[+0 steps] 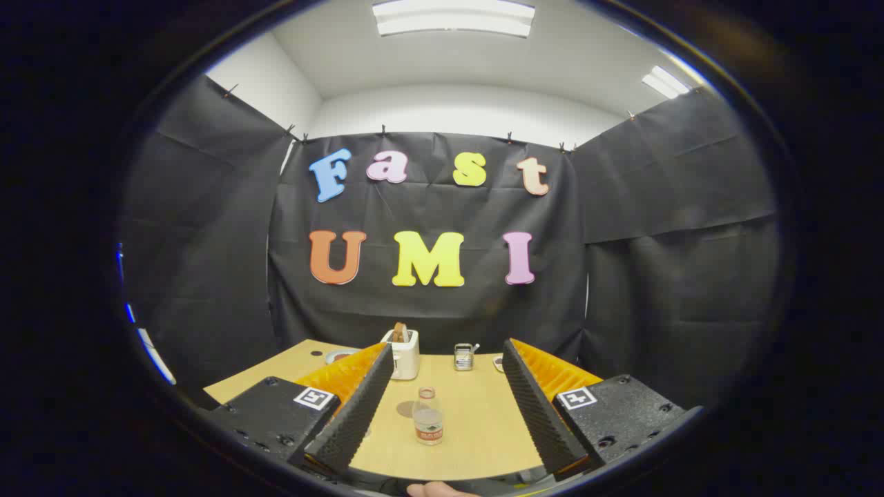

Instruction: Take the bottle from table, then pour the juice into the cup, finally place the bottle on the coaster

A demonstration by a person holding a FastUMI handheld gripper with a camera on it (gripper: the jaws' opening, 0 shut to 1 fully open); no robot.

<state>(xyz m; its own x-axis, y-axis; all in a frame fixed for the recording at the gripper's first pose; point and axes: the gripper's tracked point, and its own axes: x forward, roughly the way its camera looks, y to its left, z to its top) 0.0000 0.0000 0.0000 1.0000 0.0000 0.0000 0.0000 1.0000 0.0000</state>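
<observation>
A small clear bottle [427, 417] with a label band stands upright on the wooden table [476, 421], between my fingers and a short way ahead of them. A small round dark coaster [405, 408] lies flat just behind and left of the bottle. My gripper [442, 404] is open, its two fingers spread wide on either side of the bottle, touching nothing. I cannot make out a cup for certain; a faint clear shape by the left finger is mostly hidden.
A white toaster [404, 353] with bread in it stands at the table's far side. A small metal rack [464, 357] sits right of it. Small dishes [338, 356] lie near the far edge, partly behind the fingers. A person's hand [435, 490] shows below the gripper.
</observation>
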